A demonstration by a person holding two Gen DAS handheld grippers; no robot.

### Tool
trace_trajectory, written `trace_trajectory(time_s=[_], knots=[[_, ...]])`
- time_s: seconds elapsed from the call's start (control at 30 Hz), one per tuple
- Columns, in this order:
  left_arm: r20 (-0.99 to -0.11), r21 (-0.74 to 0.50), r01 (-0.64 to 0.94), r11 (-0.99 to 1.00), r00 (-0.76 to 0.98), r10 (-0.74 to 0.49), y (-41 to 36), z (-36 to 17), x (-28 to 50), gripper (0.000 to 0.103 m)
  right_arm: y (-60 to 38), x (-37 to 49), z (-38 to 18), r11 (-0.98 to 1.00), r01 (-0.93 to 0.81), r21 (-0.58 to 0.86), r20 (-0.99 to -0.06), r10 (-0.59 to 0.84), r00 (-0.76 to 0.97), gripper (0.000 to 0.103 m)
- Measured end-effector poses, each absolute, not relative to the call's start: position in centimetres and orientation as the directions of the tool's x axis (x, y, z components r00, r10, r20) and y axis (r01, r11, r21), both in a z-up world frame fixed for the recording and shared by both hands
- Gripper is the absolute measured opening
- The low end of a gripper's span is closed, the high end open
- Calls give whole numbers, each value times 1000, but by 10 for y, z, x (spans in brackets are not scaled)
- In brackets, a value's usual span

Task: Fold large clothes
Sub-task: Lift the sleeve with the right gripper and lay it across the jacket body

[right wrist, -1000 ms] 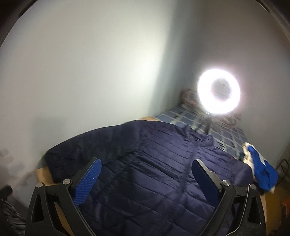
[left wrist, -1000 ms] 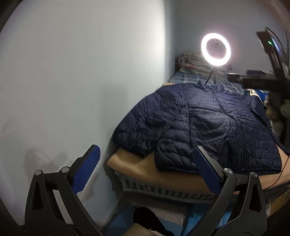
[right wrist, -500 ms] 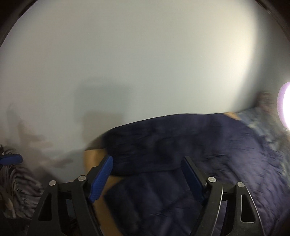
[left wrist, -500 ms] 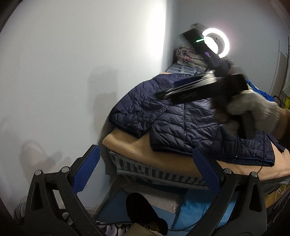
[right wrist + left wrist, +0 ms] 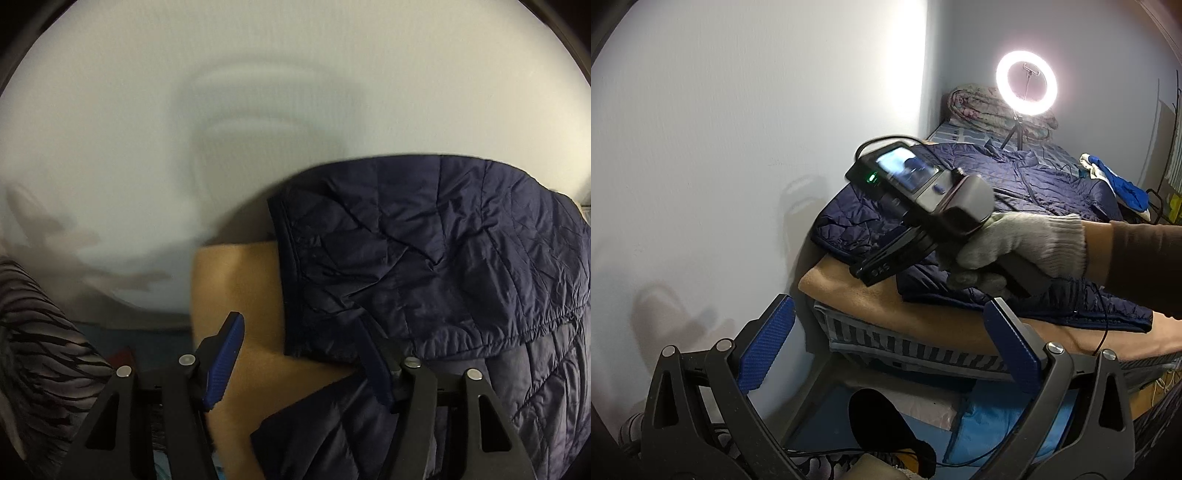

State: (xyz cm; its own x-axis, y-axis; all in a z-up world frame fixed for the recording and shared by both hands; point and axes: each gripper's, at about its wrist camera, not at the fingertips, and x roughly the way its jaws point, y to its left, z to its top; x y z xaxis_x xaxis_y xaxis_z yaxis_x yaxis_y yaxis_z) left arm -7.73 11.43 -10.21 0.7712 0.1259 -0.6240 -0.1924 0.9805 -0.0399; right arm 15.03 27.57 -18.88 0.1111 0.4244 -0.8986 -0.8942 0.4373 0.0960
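The left gripper (image 5: 886, 343) is hanging back by the bed's end, fingers apart and empty. Further in, the right gripper (image 5: 299, 362) is closing in, part-open, on the sleeve (image 5: 424, 266) of the navy jacket (image 5: 1027, 192) lying spread on the bed (image 5: 871, 299). I reckon the first fold is starting; next comes pinching that cuff.

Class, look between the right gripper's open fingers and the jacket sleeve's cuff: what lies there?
In the right wrist view, only bare tan blanket lies between the right gripper and the sleeve cuff of the navy jacket.
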Motion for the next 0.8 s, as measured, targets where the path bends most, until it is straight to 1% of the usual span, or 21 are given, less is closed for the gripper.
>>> trace_trajectory(time_s=[0.07,0.1,0.17,0.23,0.3,0.33,0.5,0.6,0.7,0.8], knots=[[-625,-35,-191,981,770,128,114,-102,-76,103,281,150,-198,439,-895,84,-909,402,112,64],[-627,-32,-190,981,768,128,114,-102,-74,103,284,149,-204,439,-895,75,-913,391,115,63],[-629,-29,-189,982,766,129,113,-102,-72,103,289,146,-213,444,-894,57,-920,371,126,53],[-632,-24,-190,982,764,132,112,-101,-70,103,291,146,-217,457,-887,58,-919,372,131,31],[-631,-19,-189,982,764,135,110,-99,-67,103,287,151,-214,485,-868,108,-912,395,108,16],[-631,-15,-188,982,764,137,110,-97,-66,103,283,154,-212,504,-853,138,-907,411,96,13],[-617,1,-171,985,775,135,105,-84,-52,103,257,158,-190,539,-812,224,-859,503,97,11],[-609,16,-150,989,782,128,96,-76,-39,103,227,163,-168,578,-762,290,-814,569,122,10],[-609,27,-121,992,785,112,84,-68,-21,103,193,171,-151,613,-717,332,-773,612,166,9],[-609,44,-83,996,788,93,70,-60,0,103,143,180,-116,666,-644,377,-730,641,235,9]])
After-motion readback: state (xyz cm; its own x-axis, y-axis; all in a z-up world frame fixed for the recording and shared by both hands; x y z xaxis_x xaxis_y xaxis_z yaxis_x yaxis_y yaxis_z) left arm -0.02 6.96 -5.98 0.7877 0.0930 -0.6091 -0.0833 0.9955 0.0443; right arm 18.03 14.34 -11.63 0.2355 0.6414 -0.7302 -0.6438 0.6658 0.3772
